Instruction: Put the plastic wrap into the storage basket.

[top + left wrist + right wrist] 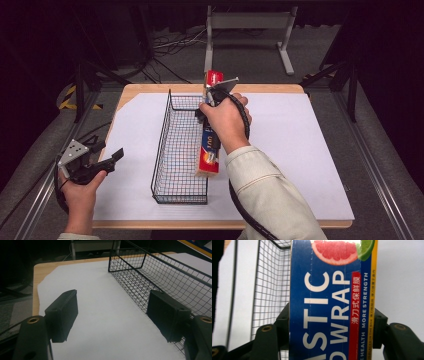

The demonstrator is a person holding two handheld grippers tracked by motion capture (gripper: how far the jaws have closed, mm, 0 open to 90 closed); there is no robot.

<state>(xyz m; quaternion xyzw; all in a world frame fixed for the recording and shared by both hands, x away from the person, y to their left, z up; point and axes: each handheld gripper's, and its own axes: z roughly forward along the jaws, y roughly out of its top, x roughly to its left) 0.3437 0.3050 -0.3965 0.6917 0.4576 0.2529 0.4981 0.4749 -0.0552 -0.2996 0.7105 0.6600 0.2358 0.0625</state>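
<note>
At the left, near edge of the surface [310,150], which is covered by a white sheet, the left gripper [107,157] rests in the person's left hand [80,187], well apart from the rest. Its jaws stand wide open with nothing between them; in the left gripper view they frame bare white sheet, the right one close beside the mesh wall of the basket. It looks parked there to keep out of the way, though it may be waiting to steady the basket.

In the middle sits the black wire basket [162,145], long and narrow, running from near to far. It appears to have nothing in it.

Just right of it, the right gripper [210,100] in the person's right hand [225,122] holds a long plastic wrap box [209,160]. The box is tilted, its far end raised above the far edge of the surface and its near end low, right at the basket's right wall; whether it touches the rim or the sheet I cannot tell. In the right gripper view the jaws are closed on the box's two long sides, the printed blue face [329,315] between them and the basket just to its left. Gripping across the narrow width gives a firm hold and keeps the box lined up with the basket's length, probably for lowering it in.
</note>
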